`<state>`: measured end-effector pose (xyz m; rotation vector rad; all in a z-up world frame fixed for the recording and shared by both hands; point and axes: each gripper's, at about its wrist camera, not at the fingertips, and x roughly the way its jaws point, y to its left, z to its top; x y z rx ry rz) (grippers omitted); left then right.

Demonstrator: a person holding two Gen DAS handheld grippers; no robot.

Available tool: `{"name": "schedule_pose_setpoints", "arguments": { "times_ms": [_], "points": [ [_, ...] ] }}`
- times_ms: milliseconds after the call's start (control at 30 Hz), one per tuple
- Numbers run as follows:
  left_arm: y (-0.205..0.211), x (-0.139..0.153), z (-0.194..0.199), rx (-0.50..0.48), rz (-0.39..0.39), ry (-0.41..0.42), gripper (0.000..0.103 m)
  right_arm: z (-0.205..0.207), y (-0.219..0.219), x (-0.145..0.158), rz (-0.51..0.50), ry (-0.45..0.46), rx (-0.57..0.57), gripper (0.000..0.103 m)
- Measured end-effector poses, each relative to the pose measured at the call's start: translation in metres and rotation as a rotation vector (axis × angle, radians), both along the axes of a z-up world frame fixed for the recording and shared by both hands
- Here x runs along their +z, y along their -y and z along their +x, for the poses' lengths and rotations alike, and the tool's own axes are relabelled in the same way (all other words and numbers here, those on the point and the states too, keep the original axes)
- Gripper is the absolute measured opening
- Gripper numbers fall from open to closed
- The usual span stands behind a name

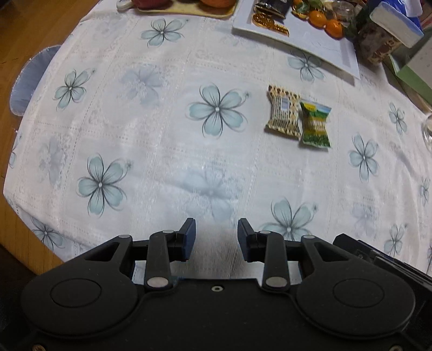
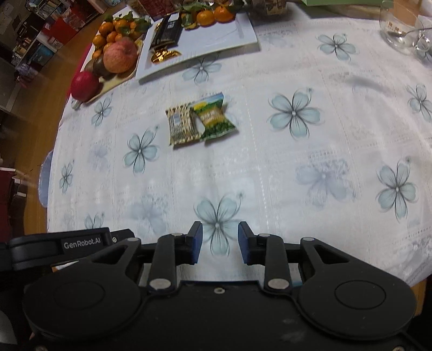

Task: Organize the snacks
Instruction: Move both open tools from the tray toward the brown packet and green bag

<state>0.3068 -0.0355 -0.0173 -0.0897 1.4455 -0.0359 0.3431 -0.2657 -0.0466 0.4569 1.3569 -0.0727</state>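
Note:
Two small snack packets lie side by side, touching, on the flowered tablecloth: a brown-and-cream patterned packet [image 1: 284,112] [image 2: 181,125] and a green-and-yellow packet [image 1: 315,123] [image 2: 214,117]. A white tray [image 1: 310,40] [image 2: 216,37] beyond them holds gold-wrapped sweets [image 1: 260,19] [image 2: 164,55], a dark packet [image 2: 167,29] and small oranges [image 1: 325,23] [image 2: 214,14]. My left gripper [image 1: 216,229] hangs over bare cloth, well short and left of the packets, jaws apart with nothing between them. My right gripper [image 2: 220,233] also stands open and empty, short of the packets.
A cream fruit plate [image 2: 122,78] carrying apples and oranges sits left of the tray. Glassware [image 2: 399,25] stands at the far right, with boxes and a jar [image 1: 378,46] behind the tray. The table edge and wooden floor [image 1: 35,29] lie to the left.

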Motion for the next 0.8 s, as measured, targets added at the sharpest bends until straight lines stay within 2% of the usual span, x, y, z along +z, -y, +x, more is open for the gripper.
{"name": "schedule_pose_setpoints", "arguments": {
  "times_ms": [167, 300, 500, 800],
  "points": [
    [0.0, 0.001, 0.019, 0.005, 0.011, 0.062, 0.043, 0.032, 0.004, -0.003, -0.022, 0.098, -0.044, 0.032],
    [-0.005, 0.006, 0.032, 0.012, -0.03, 0.071, 0.043, 0.054, 0.002, -0.012, -0.027, 0.175, -0.056, 0.032],
    [-0.007, 0.016, 0.039, 0.031, -0.006, 0.145, 0.043, 0.084, -0.002, -0.036, -0.057, 0.179, -0.075, 0.032],
    [0.0, 0.008, 0.047, 0.019, -0.006, 0.108, 0.043, 0.1, -0.005, -0.064, -0.085, 0.194, -0.088, 0.033]
  ]
}}
